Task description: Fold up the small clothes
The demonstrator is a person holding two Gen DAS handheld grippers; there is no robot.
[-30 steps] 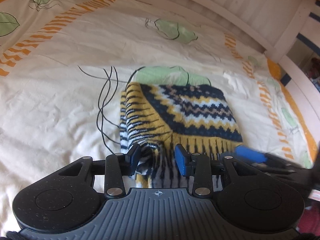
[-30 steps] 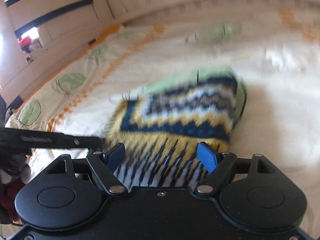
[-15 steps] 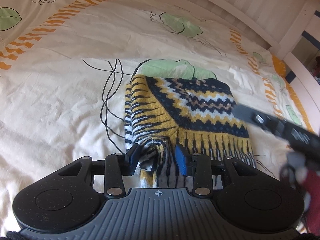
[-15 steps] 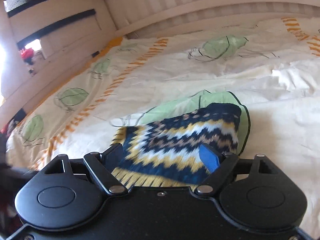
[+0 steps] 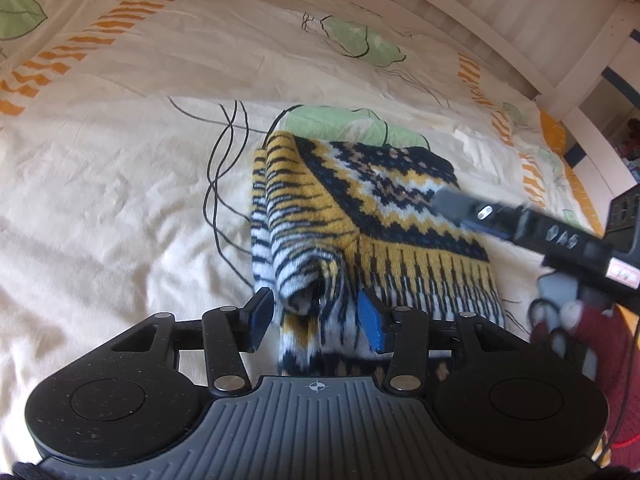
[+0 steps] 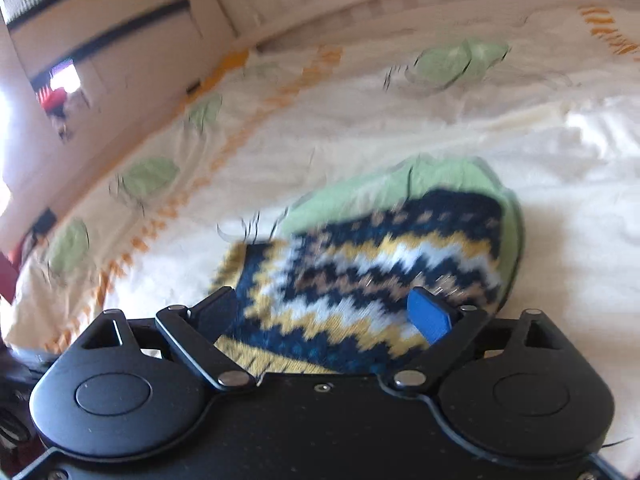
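Left wrist view: both grippers, left (image 5: 316,314) and right (image 6: 324,312), hover open over the sweater (image 5: 372,208) mid-bed, so the loose sleeve roll could flop undone.

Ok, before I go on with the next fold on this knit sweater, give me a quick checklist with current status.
1. Left gripper free of fabric: ok. Its jaws are open, either side of a bunched sleeve end, not clamped.
2. Right gripper open: ok. Its jaws are spread wide above the sweater.
3. Sweater flat: not ok. The sleeve end is rolled up at the near edge; the rest lies in a rough rectangle.
4. Sweater fully on the duvet: ok.
5. Grippers clear of each other: ok. The right one reaches over the sweater's right side, apart from the left.
6. Right wrist view sharp enough to aim: not ok, blurred.
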